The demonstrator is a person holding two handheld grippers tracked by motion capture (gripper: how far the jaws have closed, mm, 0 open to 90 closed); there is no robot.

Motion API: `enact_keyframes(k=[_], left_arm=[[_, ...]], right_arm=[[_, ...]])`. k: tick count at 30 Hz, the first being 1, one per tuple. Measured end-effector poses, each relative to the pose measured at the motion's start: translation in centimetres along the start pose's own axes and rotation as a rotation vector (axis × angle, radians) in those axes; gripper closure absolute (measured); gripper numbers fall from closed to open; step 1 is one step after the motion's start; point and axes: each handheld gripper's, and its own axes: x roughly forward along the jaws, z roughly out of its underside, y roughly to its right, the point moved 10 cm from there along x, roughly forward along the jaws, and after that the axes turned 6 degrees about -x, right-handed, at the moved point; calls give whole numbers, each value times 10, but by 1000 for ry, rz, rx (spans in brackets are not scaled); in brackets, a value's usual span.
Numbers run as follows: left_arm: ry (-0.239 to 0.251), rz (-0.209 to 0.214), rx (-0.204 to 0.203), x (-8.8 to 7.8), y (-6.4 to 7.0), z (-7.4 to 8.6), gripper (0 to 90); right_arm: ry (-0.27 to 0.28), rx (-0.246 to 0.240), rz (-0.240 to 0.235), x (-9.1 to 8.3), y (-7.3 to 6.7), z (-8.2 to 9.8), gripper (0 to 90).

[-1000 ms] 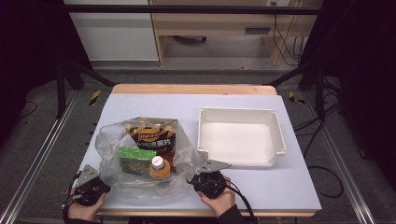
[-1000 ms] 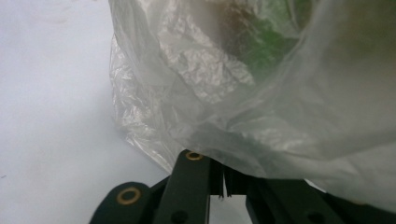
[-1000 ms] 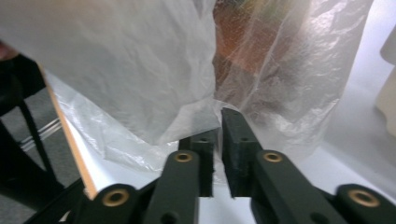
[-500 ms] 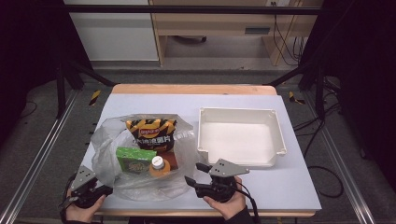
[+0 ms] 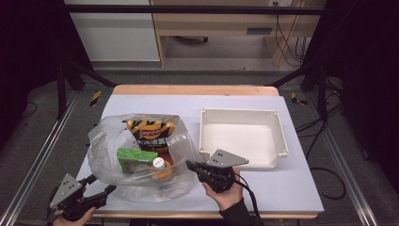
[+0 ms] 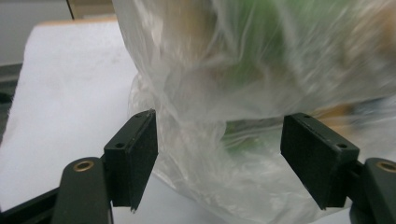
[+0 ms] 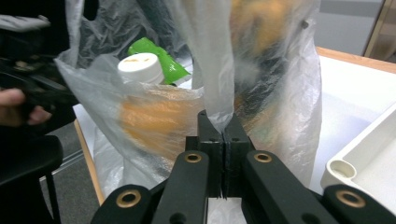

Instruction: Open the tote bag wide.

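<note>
- High view: our clear plastic bag (image 5: 141,162) lies on the white table sheet (image 5: 263,188), left of the white tray (image 5: 242,136) and close to it. Inside it: chip packet (image 5: 149,132) at the far end, green box (image 5: 136,159) nearer, white-capped bottle (image 5: 161,167) with orange contents beside the box.
- Same view: our right gripper (image 5: 195,168) sits at the bag's right near edge, our left gripper (image 5: 106,190) at the left near corner. We can't read jaw state from up here; the grey plates and the bodies mask the tips.
- Right gripper view settles it: our right gripper (image 7: 223,135) has its jaws pressed together on a fold of the plastic bag (image 7: 210,70), film rising straight out of the pinch. They have just been closing, with the film between them.
- That view also gives us the bottle (image 7: 137,67) cap from the side, a green box (image 7: 161,58) corner behind it and the tray (image 7: 369,163) rim at the lower right.
- Left gripper view: our left gripper (image 6: 217,161) has its jaws wide apart and has just been opening. Crumpled plastic bag (image 6: 243,93) film sits between the pads; the left pad (image 6: 135,154) touches or nearly touches it, the right pad is clear. No pinch.
- Contents in that view are a green and orange blur.
</note>
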Motion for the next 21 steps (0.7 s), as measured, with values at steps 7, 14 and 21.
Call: enact_keyframes(k=[7, 14, 21], left_arm=[[86, 36, -7, -18, 15, -31, 270], [87, 63, 34, -13, 28, -54, 274], [-31, -14, 31, 6, 14, -50, 630]], right_arm=[[-18, 8, 22, 4, 5, 3, 900], [-27, 13, 23, 9, 5, 3, 900], [-32, 8, 27, 7, 5, 4, 900]])
